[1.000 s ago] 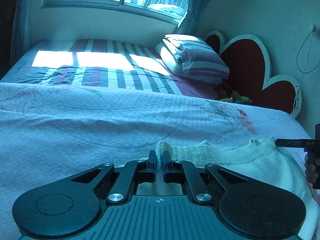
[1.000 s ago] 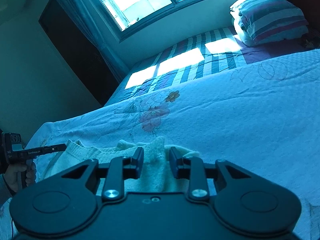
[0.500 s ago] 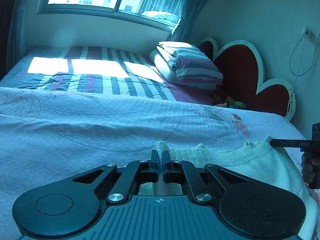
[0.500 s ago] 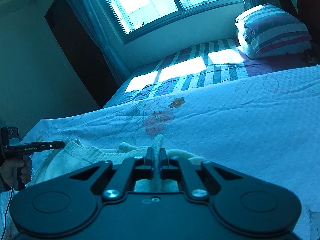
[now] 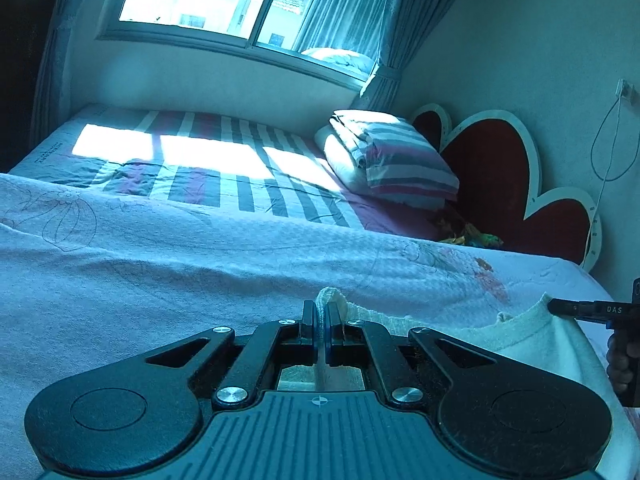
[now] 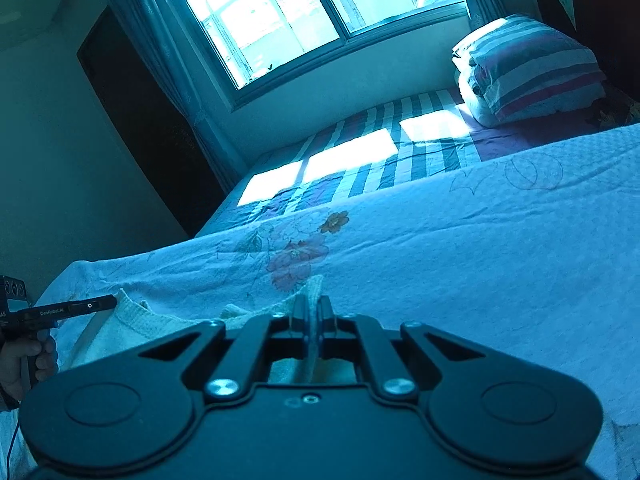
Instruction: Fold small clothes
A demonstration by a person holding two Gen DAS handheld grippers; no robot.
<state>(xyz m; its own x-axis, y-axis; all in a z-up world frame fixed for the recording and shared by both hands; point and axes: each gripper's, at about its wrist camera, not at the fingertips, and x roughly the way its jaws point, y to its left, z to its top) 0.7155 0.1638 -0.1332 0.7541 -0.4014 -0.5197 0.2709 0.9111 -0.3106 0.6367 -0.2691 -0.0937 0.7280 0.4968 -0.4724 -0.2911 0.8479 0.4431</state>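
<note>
Jaws together on both sides now, and that is the news: the right gripper (image 6: pixel 311 312) has just been closing, from standing apart around a fold of cloth to pinching it tight, so we see a peak of the knit rising between its fingers. Our left gripper (image 5: pixel 320 320) was already clamped a second ago and it stays clamped, with a small roll of the same cloth poking up past its tips.

The thing in question is the cream sweater (image 5: pixel 532 340), lying on the near edge of the bed (image 5: pixel 160 280), over the pale flowered bedspread (image 6: pixel 440 260). In the left wrist view we catch the right gripper's tip at the sweater's far corner, with a hand (image 5: pixel 622 364) on its handle; in the right wrist view the left gripper shows the same way at the other corner, so we hold one edge at two ends, well apart.

What it means, as we read it: both grips are set, so the pick-up is done and the fold itself can begin. We would judge the next move to be a lift and carry of this edge across the garment. Thick knit may slip or sag in the middle, so even tension matters. The striped pillow (image 6: pixel 532 68) and the sunlit striped sheet (image 5: pixel 200 160) lie well beyond, out of our way.
</note>
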